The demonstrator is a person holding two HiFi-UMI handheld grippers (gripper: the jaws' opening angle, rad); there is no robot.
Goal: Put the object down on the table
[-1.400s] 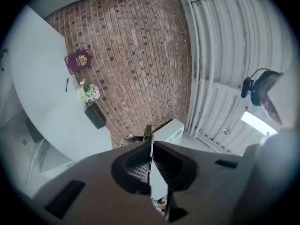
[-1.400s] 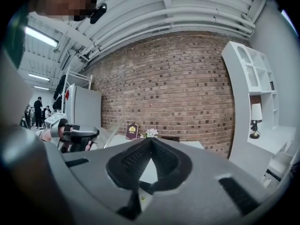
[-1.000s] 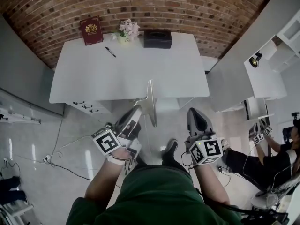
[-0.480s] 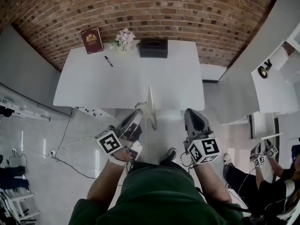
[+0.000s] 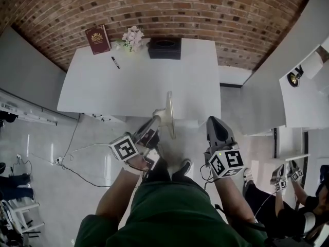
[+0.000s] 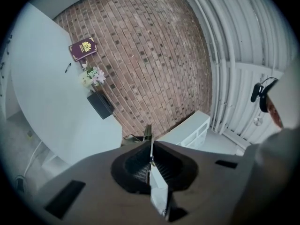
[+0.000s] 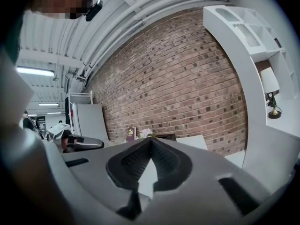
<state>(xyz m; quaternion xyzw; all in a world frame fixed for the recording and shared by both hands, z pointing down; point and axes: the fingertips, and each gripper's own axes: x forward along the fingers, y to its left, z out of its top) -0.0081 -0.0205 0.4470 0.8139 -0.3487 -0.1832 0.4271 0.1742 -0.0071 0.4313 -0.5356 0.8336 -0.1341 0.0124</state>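
My left gripper (image 5: 156,121) is shut on a thin flat pale panel (image 5: 169,113), seen edge-on and held upright. The panel's top overlaps the near edge of the white table (image 5: 103,91). In the left gripper view the panel's edge (image 6: 158,186) runs between the closed jaws (image 6: 150,161), with the table (image 6: 42,107) ahead to the left. My right gripper (image 5: 217,128) hangs to the right over the floor, short of the table. Its jaws (image 7: 150,142) meet with nothing between them.
At the table's back edge, against the brick wall, lie a red book (image 5: 97,39), a small bunch of flowers (image 5: 132,36) and a black box (image 5: 164,49), with a pen (image 5: 115,62) in front. White shelving with a lamp (image 5: 295,77) stands right. Another person (image 5: 288,210) sits lower right.
My left gripper has carried the panel forward, so its top now crosses the table's near edge. The right gripper has hardly moved. The view has shifted slightly toward the table.
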